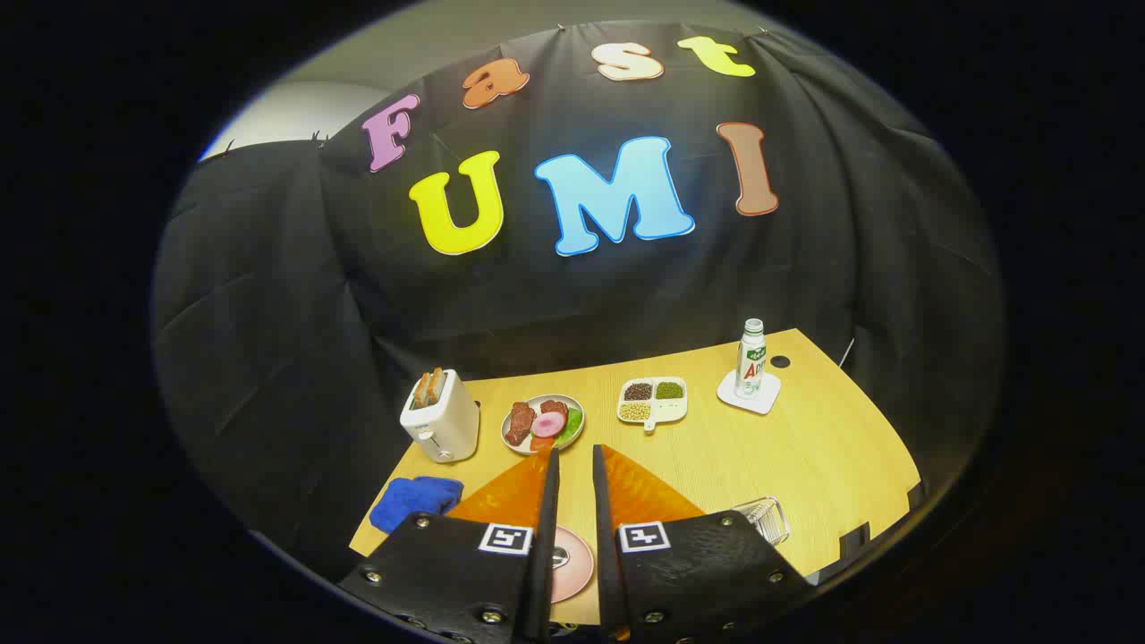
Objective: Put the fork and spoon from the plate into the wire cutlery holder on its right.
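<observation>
I am high above a wooden table [805, 447]. My gripper [574, 452] is shut, its fingers standing close together with a thin slit between them and nothing held. Far below, a pink plate [577, 563] lies on an orange placemat [644, 492], seen through the slit and largely hidden by the fingers. A small metallic bit [556, 556] rests on the plate by the left finger; I cannot tell whether it is the fork or the spoon. The clear wire cutlery holder [765, 519] stands to the plate's right, partly behind the right finger's body.
Beyond the placemat are a white toaster [438, 416] with toast, a plate of food [543, 422] and a divided dish of beans [653, 400]. A bottle [750, 358] stands on a white coaster at the far right. A blue cloth [414, 499] lies at the left.
</observation>
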`<state>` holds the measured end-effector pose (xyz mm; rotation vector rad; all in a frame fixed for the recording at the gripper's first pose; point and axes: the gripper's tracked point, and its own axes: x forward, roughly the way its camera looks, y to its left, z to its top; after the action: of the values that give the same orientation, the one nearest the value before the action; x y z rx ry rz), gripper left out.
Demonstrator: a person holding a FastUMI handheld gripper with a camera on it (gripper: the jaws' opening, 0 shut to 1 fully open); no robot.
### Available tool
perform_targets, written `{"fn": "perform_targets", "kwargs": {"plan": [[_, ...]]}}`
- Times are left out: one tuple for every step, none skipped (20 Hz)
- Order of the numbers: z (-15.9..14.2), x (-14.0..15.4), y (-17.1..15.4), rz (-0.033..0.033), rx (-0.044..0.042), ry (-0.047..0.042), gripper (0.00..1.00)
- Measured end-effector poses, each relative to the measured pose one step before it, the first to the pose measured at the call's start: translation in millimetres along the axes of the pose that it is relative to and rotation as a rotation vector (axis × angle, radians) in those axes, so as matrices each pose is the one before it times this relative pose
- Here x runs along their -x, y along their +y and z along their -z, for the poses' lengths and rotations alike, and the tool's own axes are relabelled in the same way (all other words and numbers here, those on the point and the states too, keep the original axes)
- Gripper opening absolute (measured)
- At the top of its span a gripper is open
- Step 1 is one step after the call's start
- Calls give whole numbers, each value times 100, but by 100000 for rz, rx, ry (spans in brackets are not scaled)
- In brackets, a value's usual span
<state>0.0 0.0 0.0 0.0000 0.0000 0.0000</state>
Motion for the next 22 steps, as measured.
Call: {"fn": "perform_targets", "kwargs": {"plan": [[-26, -64, 7, 95, 3, 340, 21], [187, -51, 33, 43, 1, 205, 21], [114, -33, 44, 126, -74, 227, 21], [-102, -35, -12, 28, -180, 94, 21], [122, -62, -36, 176, -116, 85, 21], [5, -27, 31, 151, -99, 126, 21], [-3, 5, -8, 166, -21, 58, 21], [19, -72, -34, 262, -83, -94, 21], [59, -74, -32, 197, -70, 74, 21], [34, 10, -32, 107, -112, 157, 21], [127, -40, 1, 173, -202, 244, 21], [-1, -86, -36, 36, -317, 245, 21], [9, -32, 20, 206, -239, 359, 21], [155, -35, -28, 51, -337, 137, 21], [145, -199, -82, 170, -303, 378, 21], [142, -60, -49, 149, -258, 568, 21], [196, -93, 88, -44, -344, 447, 21], [174, -119, 40, -131, -198, 791, 21], [239, -195, 114, -79, -44, 897, 21], [307, -211, 73, -458, 202, 1041, 21], [367, -305, 158, -153, 495, 1364, 21], [335, -214, 204, -498, 873, 1521, 21]]}}
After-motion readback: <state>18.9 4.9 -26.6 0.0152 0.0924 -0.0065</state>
